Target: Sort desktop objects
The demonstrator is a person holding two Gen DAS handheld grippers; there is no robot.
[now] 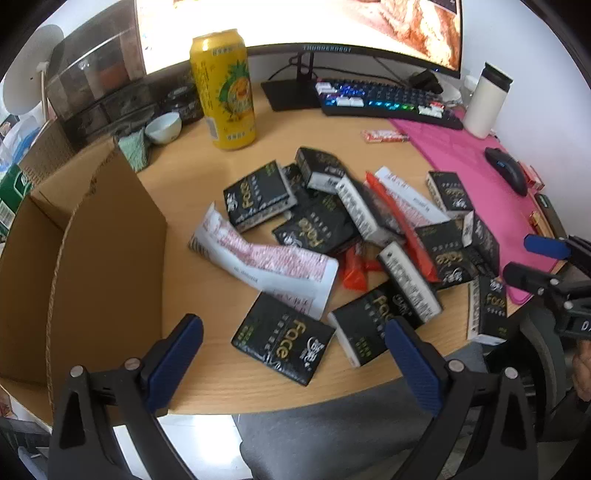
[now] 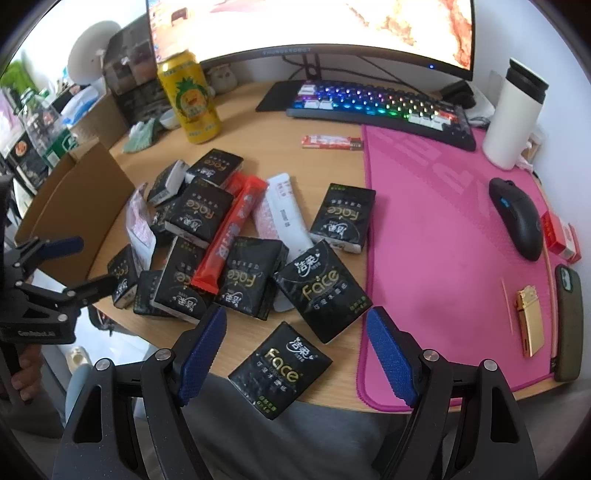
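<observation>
Black tissue packs (image 2: pixel 320 293) heaped mid-frame on the wooden desk (image 1: pixel 192 192), red sachets (image 2: pixel 231 236) among them. Cardboard box (image 1: pixel 92 258) left; yellow can (image 1: pixel 223 90), keyboard (image 2: pixel 380 107) behind; pink mat (image 2: pixel 436 229), mouse (image 2: pixel 517 218) right. Left gripper (image 1: pixel 293 363) and right gripper (image 2: pixel 295 356) released, empty, above the nearest packs.

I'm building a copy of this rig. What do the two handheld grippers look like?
Both match: the left gripper and right gripper have black angular frames with silver pivot bolts, and blue ribbed pads lining the fingers. White lettering marks the left gripper's body in the right wrist view.

Monitor (image 2: pixel 314 26), lit keyboard (image 2: pixel 380 107), mouse (image 2: pixel 517 218), white tumbler (image 2: pixel 513 118).
</observation>
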